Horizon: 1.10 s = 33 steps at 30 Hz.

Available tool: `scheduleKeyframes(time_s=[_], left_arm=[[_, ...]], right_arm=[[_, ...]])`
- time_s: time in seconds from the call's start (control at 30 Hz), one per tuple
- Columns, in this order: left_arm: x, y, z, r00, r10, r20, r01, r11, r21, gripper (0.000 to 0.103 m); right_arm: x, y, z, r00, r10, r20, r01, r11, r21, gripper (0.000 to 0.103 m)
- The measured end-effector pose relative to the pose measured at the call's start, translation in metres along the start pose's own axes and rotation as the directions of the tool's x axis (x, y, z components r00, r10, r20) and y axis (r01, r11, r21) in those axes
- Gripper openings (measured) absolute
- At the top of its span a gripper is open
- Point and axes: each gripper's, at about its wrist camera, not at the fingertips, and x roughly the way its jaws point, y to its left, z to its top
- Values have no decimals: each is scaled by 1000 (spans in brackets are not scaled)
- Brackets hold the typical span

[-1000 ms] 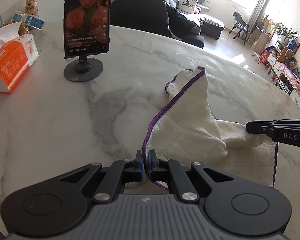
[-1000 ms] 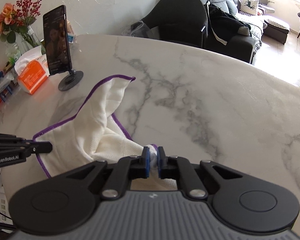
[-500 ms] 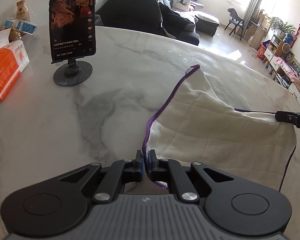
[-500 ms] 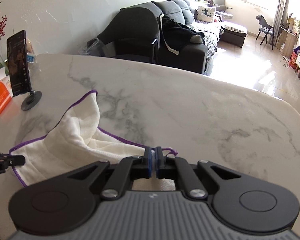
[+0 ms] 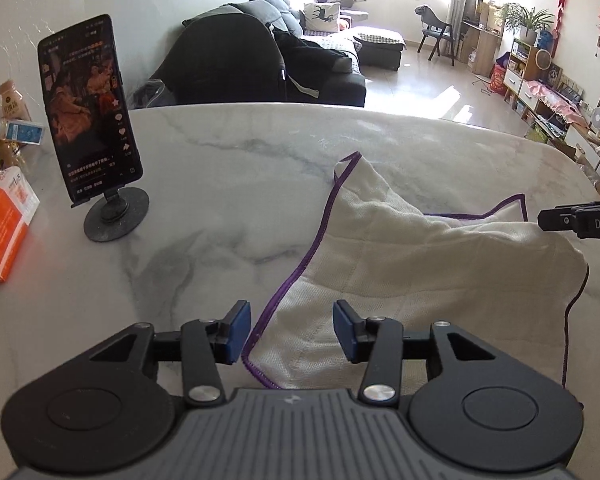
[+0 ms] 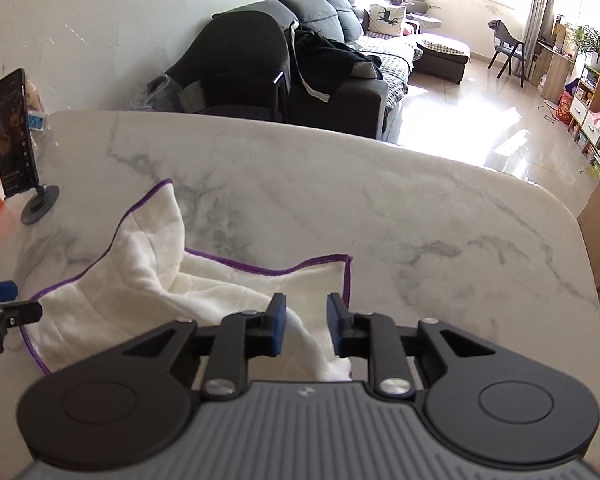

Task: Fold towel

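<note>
A white towel [image 5: 412, 264] with purple edging lies rumpled on the marble table [image 5: 220, 208]. One corner points away toward the far side. My left gripper [image 5: 290, 330] is open, its blue pads on either side of the towel's near left corner. My right gripper [image 6: 306, 326] is open over the towel's near right part [image 6: 220, 300]. The right gripper's fingers show at the right edge of the left wrist view [image 5: 576, 222]. The left gripper's fingers show at the left edge of the right wrist view [image 6: 8, 314].
A phone on a round black stand [image 5: 96, 148] stands at the left of the table, also in the right wrist view [image 6: 16, 148]. An orange tissue box [image 5: 2, 220] sits at the far left. A dark sofa [image 5: 268, 64] is beyond the table's far edge.
Both grippers have opened and let go of the towel corners. The towel, held stretched between them before, now rests slack on the table.
</note>
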Motion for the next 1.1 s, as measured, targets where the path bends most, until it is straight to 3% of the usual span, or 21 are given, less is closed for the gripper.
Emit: scheduleKeyframes(time_s=[0.13,0.4,0.77,0.83,0.97,1.1], left_arm=[[1,-7,10,1000,-24,7,24,1000,11,47],[21,-28,12,996,-80,-42,82,995,50,47],[43,-39,1,991,-86,-101,95,992,86,47],[46,-40,-1,991,-84,-107,94,992,89,47],[47,-43,-3,992,-76,-101,86,991,101,47],[45,-46,-3,991,-79,-104,90,990,109,47]], right_arm=[[3,-6,7,1000,8,4,-8,999,37,35],[25,-22,16,999,12,-34,-8,994,108,35],[57,-27,19,996,39,-81,-28,990,137,34],[62,-26,20,995,51,-84,-39,990,137,28],[66,-24,18,996,40,-80,-30,993,118,3],[60,-29,19,999,-2,-37,6,992,124,0]])
